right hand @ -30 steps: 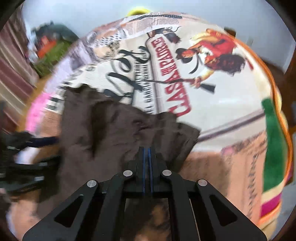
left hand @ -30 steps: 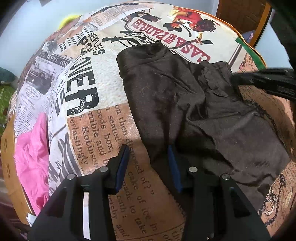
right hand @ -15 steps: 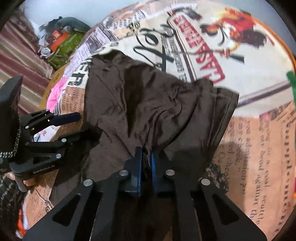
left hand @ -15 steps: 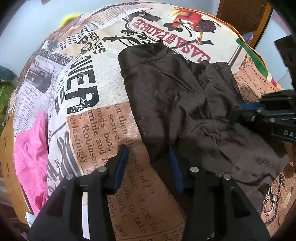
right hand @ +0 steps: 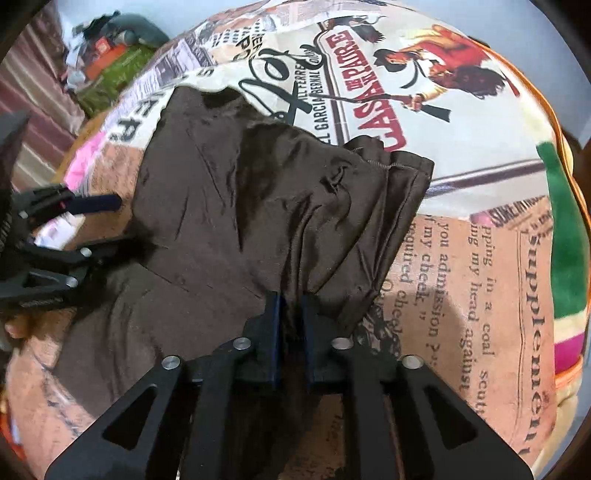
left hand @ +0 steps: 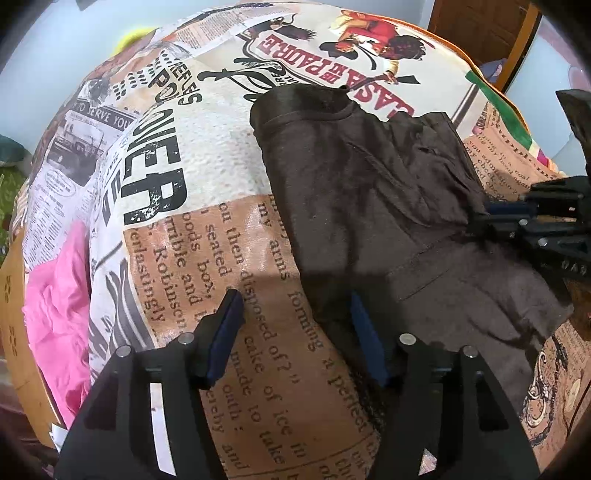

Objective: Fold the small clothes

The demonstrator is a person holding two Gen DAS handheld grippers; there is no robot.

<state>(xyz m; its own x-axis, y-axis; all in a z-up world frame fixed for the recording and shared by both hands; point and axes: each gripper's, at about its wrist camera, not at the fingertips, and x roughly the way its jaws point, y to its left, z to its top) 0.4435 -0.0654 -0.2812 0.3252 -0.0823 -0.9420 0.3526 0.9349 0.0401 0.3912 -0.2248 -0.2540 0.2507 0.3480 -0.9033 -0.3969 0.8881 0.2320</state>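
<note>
A dark brown garment [left hand: 369, 192] lies crumpled on a newspaper-print bedspread [left hand: 207, 155]. My left gripper [left hand: 295, 306] hangs over the garment's near edge, its jaws opening. One pad is above the bedspread, the other above the cloth, and neither presses it. In the right wrist view the garment [right hand: 240, 206] has tight folds running into my right gripper [right hand: 291, 306]. A bunch of cloth is still pinched between its pads as the jaws start opening. The right gripper [left hand: 491, 218] shows at the garment's right side, the left gripper [right hand: 107, 223] at its left.
A pink cloth [left hand: 55, 314] lies at the bedspread's left edge, also visible as a pink cloth [right hand: 85, 162] beyond the left gripper. Clutter [right hand: 110, 62] sits on the floor past the far corner. A wooden door [left hand: 476, 26] stands behind the bed.
My right gripper came down over the garment with the cloth it holds, and that side now lies further in. The left jaws spread wider; that hand stayed put.
</note>
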